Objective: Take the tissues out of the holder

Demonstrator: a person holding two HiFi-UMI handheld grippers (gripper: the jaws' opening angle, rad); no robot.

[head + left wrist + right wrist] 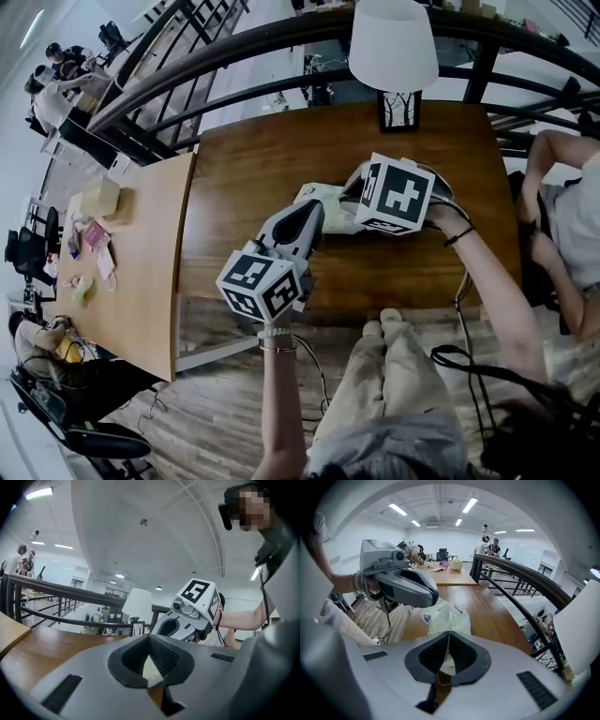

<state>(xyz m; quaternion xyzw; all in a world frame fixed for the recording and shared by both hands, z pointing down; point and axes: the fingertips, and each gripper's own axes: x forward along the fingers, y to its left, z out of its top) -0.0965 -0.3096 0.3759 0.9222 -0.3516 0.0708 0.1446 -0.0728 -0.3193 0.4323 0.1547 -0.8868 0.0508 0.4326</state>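
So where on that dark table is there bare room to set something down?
The dark table is bare between the lamp and the lighter table, and at its right end past the lamp. The middle is crowded: there the left gripper and right gripper hold the tissue pack.

Reaching in over the near edge of the tabletop with both bare forearms. Clamping the tissue pack [447, 616] with the left gripper [151, 665], held nearly level. Pinching its thin film with the right gripper [449, 656], jaws together, tilted steeply down.
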